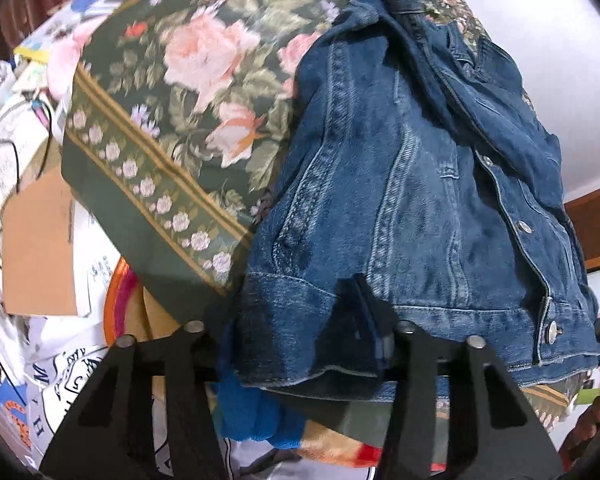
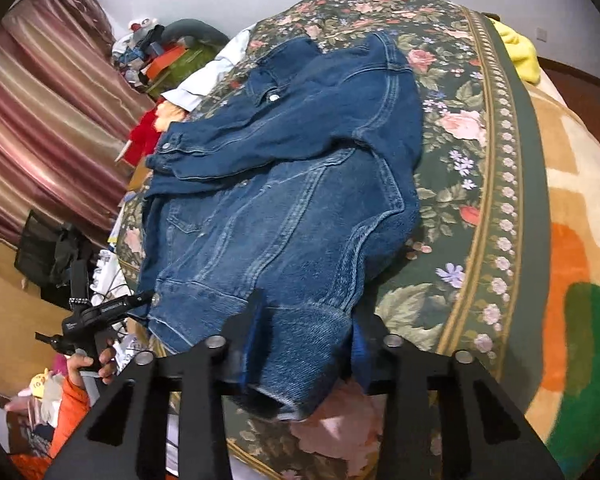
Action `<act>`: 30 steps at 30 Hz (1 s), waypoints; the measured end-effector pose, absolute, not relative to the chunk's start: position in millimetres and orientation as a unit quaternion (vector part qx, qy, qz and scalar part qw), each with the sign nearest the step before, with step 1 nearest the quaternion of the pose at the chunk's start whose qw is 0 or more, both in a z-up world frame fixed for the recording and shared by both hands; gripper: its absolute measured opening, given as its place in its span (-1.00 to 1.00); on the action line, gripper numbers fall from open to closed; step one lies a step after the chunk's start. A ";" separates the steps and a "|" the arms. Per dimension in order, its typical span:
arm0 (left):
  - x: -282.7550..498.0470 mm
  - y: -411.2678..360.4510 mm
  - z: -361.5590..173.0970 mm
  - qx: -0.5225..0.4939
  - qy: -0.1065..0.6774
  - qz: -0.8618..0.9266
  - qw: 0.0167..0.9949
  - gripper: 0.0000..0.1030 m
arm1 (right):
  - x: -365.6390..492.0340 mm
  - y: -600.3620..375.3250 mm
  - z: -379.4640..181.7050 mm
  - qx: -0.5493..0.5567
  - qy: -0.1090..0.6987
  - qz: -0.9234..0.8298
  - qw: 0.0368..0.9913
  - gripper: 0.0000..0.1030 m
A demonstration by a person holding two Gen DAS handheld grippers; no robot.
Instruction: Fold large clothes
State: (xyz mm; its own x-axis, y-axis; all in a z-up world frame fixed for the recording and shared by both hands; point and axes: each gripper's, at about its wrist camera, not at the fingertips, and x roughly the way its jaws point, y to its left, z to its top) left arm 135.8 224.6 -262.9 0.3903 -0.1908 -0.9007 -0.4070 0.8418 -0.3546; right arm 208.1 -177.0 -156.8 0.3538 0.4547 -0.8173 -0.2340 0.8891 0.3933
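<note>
2 sleeves [image 2: 236, 140] on denim jacket [image 1: 400, 208], right view only.

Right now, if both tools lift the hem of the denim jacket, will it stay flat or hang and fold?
The denim jacket will probably sag between the left tool and right tool: it already lies in soft creases. Its thick seams suggest some weight. The loose sleeve across the front may slide off on the floral cover.

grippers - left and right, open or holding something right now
Left gripper: shut on the denim jacket hem.
Right gripper: shut on the denim jacket's hem corner.
</note>
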 end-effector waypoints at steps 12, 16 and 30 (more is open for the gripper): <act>198.1 201.3 -163.0 -0.269 0.463 -0.034 0.844 -0.61 | 244.6 -148.9 -123.3 0.091 0.456 0.233 0.854 -0.58; 222.5 195.0 -123.8 -0.237 0.424 -0.046 0.873 -0.67 | 267.3 -136.3 -110.4 0.079 0.439 0.244 0.861 -0.60; 342.4 245.8 -72.0 -0.203 0.323 0.030 0.924 -0.68 | 392.3 -151.9 -77.9 0.093 0.365 0.159 0.913 -0.65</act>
State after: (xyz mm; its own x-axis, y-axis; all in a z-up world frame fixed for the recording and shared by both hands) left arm 342.4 245.8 -72.0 0.7891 -0.0752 -0.6097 -0.1873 0.9158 -0.3554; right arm 392.3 -151.9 -77.9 0.6835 0.3578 -0.6362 -0.2215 0.9322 0.2863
